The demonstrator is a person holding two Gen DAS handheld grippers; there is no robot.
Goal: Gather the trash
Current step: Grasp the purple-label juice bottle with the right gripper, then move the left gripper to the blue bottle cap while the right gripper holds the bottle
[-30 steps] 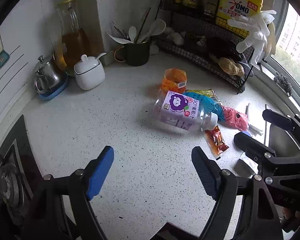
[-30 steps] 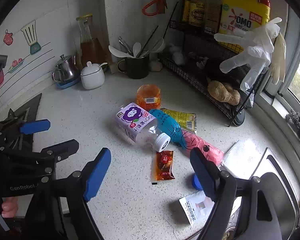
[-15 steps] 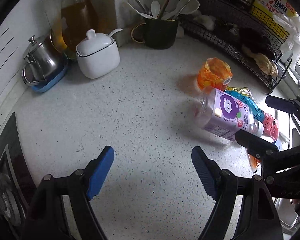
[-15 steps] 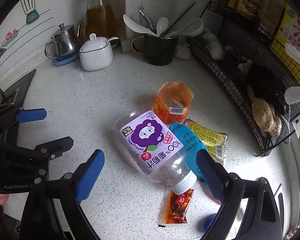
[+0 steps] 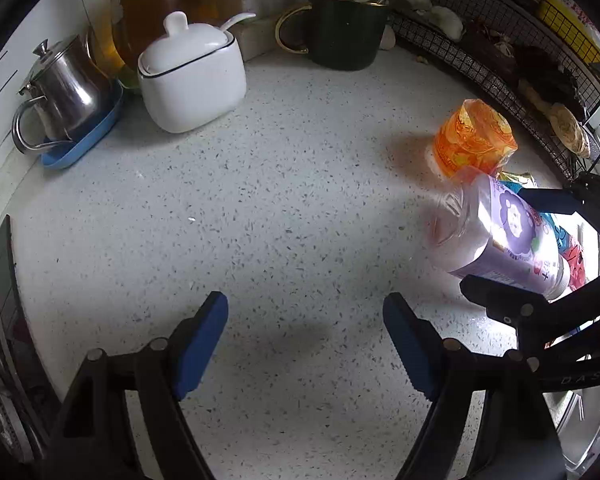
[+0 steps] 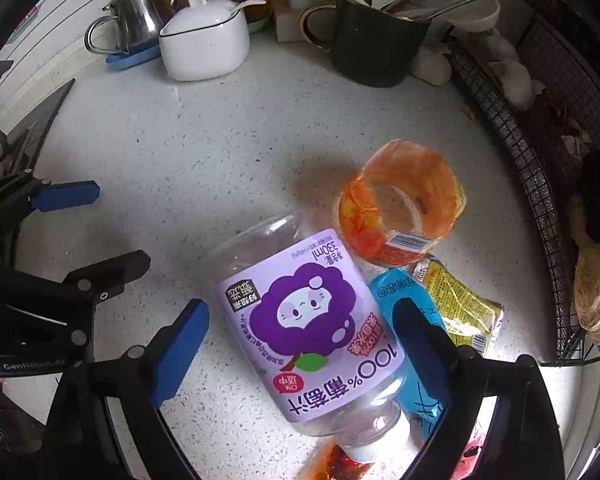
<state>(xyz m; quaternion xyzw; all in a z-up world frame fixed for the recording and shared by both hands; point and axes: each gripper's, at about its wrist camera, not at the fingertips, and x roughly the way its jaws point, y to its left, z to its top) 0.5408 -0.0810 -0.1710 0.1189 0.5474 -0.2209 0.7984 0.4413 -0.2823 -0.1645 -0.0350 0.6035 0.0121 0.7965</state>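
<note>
An empty clear bottle with a purple grape-juice label lies on its side on the speckled counter; it also shows in the left wrist view. My right gripper is open with its fingers on either side of the bottle, not closed on it. Beside the bottle lie an orange plastic cup, a blue wrapper, a yellow sachet and a red sachet. My left gripper is open and empty over bare counter, left of the bottle.
At the back stand a white sugar bowl, a steel pot on a blue tray, a dark mug of utensils and an oil jar. A black wire rack runs along the right. A stove edge lies left.
Both grippers have moved forward and down toward the counter. The right gripper's open fingers now straddle the purple-label bottle. The left gripper has come closer to the bare counter.
</note>
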